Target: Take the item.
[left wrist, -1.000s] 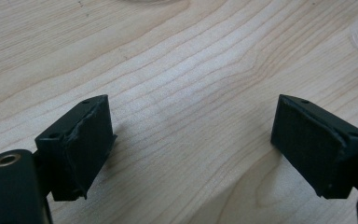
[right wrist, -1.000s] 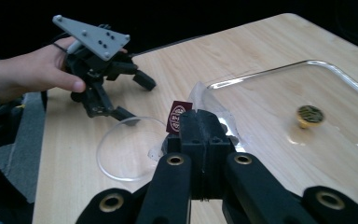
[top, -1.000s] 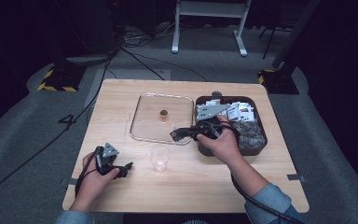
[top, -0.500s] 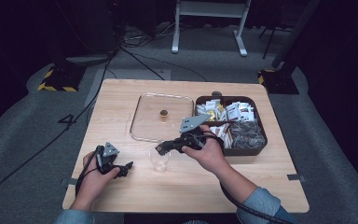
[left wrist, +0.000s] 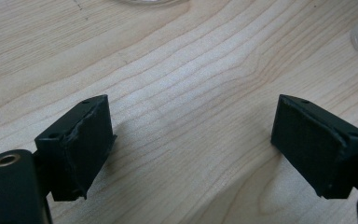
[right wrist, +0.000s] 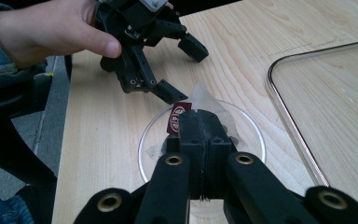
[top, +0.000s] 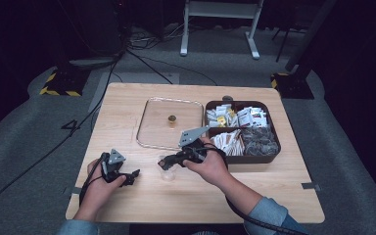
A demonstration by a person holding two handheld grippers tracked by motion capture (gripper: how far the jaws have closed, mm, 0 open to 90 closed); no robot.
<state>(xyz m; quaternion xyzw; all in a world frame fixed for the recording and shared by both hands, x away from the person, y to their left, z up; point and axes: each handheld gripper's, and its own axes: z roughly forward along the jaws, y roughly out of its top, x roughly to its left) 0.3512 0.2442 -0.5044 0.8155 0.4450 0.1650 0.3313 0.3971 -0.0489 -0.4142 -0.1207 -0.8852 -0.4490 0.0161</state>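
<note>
Clear cup (right wrist: 200, 154) under right gripper (right wrist: 200, 123) jaws clamping tea bag (right wrist: 179, 116), left gripper (left wrist: 191, 140) jaws open, glass lid (top: 169, 122) beside.

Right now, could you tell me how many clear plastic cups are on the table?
1. The clear plastic cup stands near the table's front edge, right under the right gripper, which holds a tea bag above it.

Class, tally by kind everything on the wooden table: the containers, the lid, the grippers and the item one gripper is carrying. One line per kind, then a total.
Clear plastic cup: 1
Compartment tray: 1
Clear lid: 1
Tea bag: 1
Grippers, left gripper and right gripper: 2
Total: 6
</note>
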